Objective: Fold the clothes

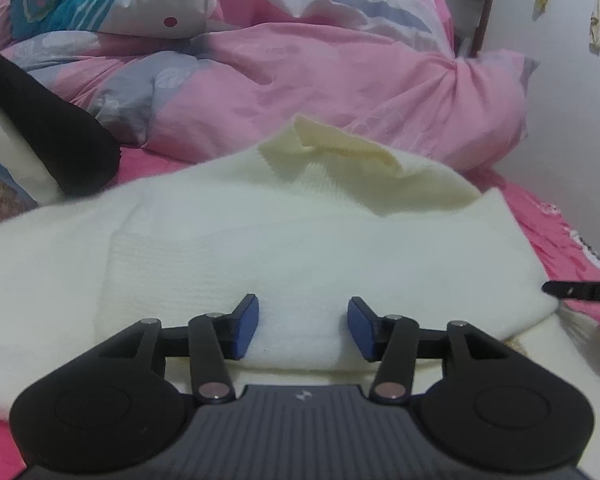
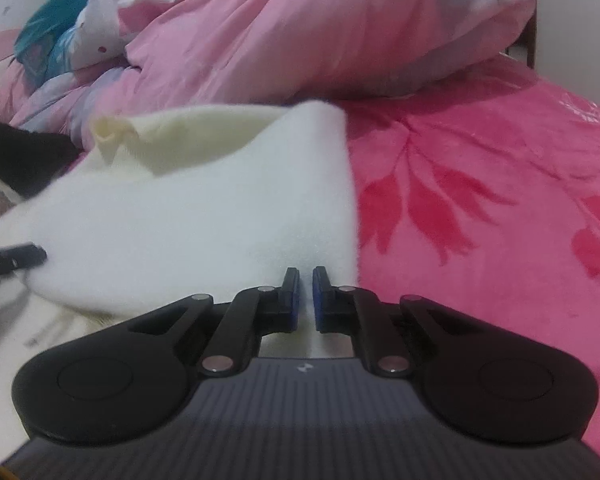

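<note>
Cream sweater spread on pink bed, one claw wide, one pinched

Cream knit sweater (image 1: 228, 240) is seen lying across a bright pink flowered blanket (image 2: 480, 184), with its ribbed collar (image 1: 340, 152) turned towards a heaped pink duvet (image 1: 300, 80).

In the left wrist view, the left gripper (image 1: 302, 328) is held over the near hem of the sweater with its blue pads (image 1: 246, 326) standing well apart; a strip of the knit is seen between them, but no pad is pressed on it. A black garment (image 1: 60, 120) is shown at the left edge, beside the sweater, and a white wall with hooks (image 1: 572, 0) at the right. The tip of a black finger, belonging to the other tool, is caught at the right edge.

In the right wrist view, the right gripper (image 2: 306, 300) is shown at the sweater's right edge with its jaws drawn nearly together, and a thin fold of the cream knit is pinched between them. That edge appears lifted and blurred. Only this view takes in the wide bare stretch of blanket with its red leaf pattern to the right of the garment. The collar appears here at the far left, and the black garment is barely visible beyond it.
</note>
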A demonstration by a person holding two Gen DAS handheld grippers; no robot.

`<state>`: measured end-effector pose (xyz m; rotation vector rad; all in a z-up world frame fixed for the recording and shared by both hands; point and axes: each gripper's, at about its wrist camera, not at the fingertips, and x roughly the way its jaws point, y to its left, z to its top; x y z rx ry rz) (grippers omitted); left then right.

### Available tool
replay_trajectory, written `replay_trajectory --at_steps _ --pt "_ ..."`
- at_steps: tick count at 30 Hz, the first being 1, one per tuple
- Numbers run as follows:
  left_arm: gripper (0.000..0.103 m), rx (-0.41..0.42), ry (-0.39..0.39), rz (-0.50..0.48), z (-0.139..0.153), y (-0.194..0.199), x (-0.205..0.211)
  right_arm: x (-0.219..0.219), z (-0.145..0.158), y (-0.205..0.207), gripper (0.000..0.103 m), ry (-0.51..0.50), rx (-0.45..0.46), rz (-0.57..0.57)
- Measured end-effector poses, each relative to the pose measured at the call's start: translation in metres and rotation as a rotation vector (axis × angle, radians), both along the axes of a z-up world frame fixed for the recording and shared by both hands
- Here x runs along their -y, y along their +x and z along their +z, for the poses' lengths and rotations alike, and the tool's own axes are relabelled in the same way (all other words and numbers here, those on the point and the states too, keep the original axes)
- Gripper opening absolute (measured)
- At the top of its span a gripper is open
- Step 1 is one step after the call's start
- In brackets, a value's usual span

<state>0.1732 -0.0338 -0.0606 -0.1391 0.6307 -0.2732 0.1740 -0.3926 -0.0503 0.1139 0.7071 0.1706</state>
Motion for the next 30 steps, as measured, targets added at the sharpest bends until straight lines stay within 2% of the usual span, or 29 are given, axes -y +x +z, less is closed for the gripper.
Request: replay_trajectory --at_steps 3,5,9,12,22,24,26,30 --pt "0.056 0.010 0.002 -0.003 -0.001 -0.001 0.001 -0.006 0.023 0.005 0.005 0.001 0.036 0.026" --pt "0.056 0.017 0.003 -0.002 -0.002 -0.002 0.001 -0.017 0.025 0.024 0.005 -0.041 0.042 0.034" --pt "0.056 0.023 -0.026 -0.001 -0.005 -0.003 -0.003 -0.020 -0.004 0.074 0.002 -0.075 -0.043 -0.015" --pt "0.056 0.020 -0.085 -0.003 -0.006 -0.002 -0.012 -0.007 0.003 0.099 0.002 0.041 -0.053 -0.081" --pt "0.056 0.012 -0.195 -0.006 -0.011 0.000 -0.027 0.000 0.002 0.168 0.000 0.090 -0.082 -0.208" --pt "0.056 0.009 -0.207 -0.008 -0.011 0.002 -0.029 0.004 0.010 0.167 0.005 0.076 -0.067 -0.251" --pt "0.056 0.008 -0.206 -0.008 -0.011 0.002 -0.028 0.010 0.024 0.151 0.005 0.054 -0.047 -0.255" --pt "0.056 0.006 -0.201 -0.008 -0.011 0.002 -0.028 0.007 0.049 0.099 0.005 0.068 -0.035 -0.108"
